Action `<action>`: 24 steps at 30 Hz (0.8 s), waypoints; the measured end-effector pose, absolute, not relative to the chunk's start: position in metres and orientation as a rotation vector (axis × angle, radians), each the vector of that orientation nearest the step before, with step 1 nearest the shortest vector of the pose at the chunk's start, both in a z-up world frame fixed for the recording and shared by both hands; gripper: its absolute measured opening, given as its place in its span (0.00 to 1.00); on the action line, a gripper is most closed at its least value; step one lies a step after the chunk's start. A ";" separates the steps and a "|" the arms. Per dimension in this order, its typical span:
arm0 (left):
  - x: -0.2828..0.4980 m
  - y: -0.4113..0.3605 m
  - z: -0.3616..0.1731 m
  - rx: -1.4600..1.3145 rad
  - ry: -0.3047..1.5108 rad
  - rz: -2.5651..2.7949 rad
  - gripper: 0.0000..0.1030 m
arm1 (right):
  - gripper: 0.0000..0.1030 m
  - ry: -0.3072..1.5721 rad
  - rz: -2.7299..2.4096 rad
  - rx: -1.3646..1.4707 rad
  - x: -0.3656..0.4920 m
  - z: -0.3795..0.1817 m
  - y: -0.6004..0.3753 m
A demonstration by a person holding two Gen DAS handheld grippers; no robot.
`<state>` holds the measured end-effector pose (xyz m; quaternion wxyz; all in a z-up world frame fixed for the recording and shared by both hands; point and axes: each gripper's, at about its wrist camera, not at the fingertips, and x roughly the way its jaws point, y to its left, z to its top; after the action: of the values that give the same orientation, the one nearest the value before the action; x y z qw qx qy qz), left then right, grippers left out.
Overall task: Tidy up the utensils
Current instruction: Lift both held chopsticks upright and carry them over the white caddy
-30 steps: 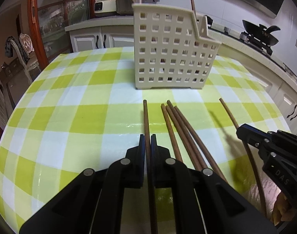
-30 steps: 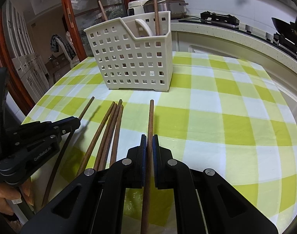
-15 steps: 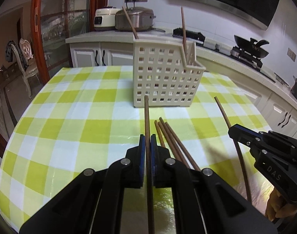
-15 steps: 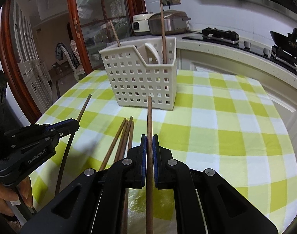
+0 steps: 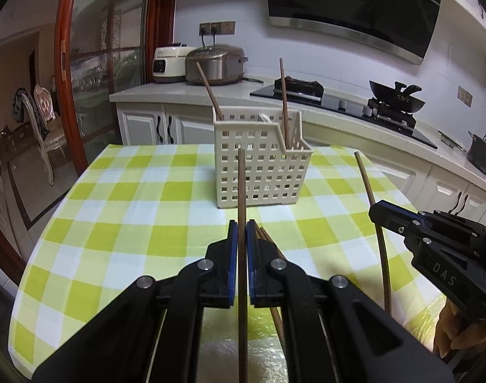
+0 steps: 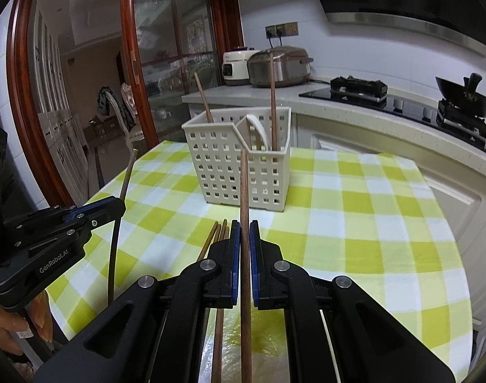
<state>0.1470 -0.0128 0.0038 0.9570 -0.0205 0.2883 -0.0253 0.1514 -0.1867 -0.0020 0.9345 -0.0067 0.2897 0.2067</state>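
Step in hand: one brown wooden chopstick is carried by each hand-held gripper, lifted off the desk with its green-and-white checked cloth and aimed at the cream perforated plastic utensil basket.
Left hand-held gripper: its jaws are closed tight on the left-held chopstick, whose tip is seen against the basket's front wall.
Right hand-held gripper: likewise clamped shut on the right-held chopstick, pointing at the basket's divider.
Basket contents: two brown sticks and a white spoon are already stood inside.
Left to do: a bundle of loose brown chopsticks lies on the cloth just before the grippers.
Next move, as judged: each tip has to be raised above the rim, tilted downward over a compartment, and only then released.
Change from earlier frames: both chopsticks were lying flat on the cloth; both are now raised, the basket is seen lower and the loose bundle is mostly hidden behind the jaws.
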 end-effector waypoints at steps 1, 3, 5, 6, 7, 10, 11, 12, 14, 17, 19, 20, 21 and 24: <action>0.146 -0.013 0.006 -0.040 0.579 -0.051 0.06 | 0.06 0.586 0.421 -0.013 0.150 0.000 -0.188; 0.141 -0.015 0.011 -0.032 0.562 -0.050 0.06 | 0.06 0.572 0.418 -0.011 0.147 0.006 -0.190; 0.137 -0.016 0.016 -0.025 0.548 -0.050 0.06 | 0.06 0.559 0.414 -0.014 0.143 0.011 -0.191; 0.135 -0.017 0.017 -0.022 0.543 -0.051 0.06 | 0.06 0.551 0.412 -0.018 0.141 0.013 -0.191; 0.133 -0.017 0.019 -0.019 0.538 -0.053 0.06 | 0.06 0.545 0.411 -0.020 0.139 0.015 -0.191; 0.129 -0.018 0.023 -0.016 0.528 -0.056 0.06 | 0.06 0.524 0.407 -0.027 0.134 0.020 -0.192; 0.128 -0.018 0.024 -0.016 0.526 -0.056 0.06 | 0.06 0.514 0.405 -0.030 0.131 0.023 -0.192; 0.126 -0.018 0.026 -0.016 0.521 -0.057 0.06 | 0.06 0.504 0.402 -0.032 0.129 0.025 -0.192; 0.123 -0.018 0.030 -0.016 0.509 -0.057 0.06 | 0.06 0.486 0.402 -0.033 0.126 0.029 -0.193; 0.118 -0.017 0.036 -0.013 0.493 -0.056 0.06 | 0.06 0.468 0.400 -0.036 0.121 0.034 -0.193; 0.116 -0.017 0.037 -0.012 0.487 -0.055 0.06 | 0.06 0.459 0.396 -0.037 0.120 0.035 -0.193; 0.116 -0.017 0.038 -0.012 0.486 -0.054 0.06 | 0.06 0.456 0.394 -0.038 0.120 0.035 -0.193; 0.115 -0.017 0.038 -0.011 0.485 -0.053 0.06 | 0.06 0.455 0.391 -0.037 0.119 0.036 -0.193; 0.114 -0.017 0.039 -0.012 0.482 -0.056 0.06 | 0.06 0.447 0.386 -0.033 0.117 0.038 -0.194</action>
<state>0.1141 -0.0174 0.0389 0.9707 -0.0058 0.2387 -0.0279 0.1175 -0.1938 0.0376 0.9565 -0.0163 0.2204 0.1902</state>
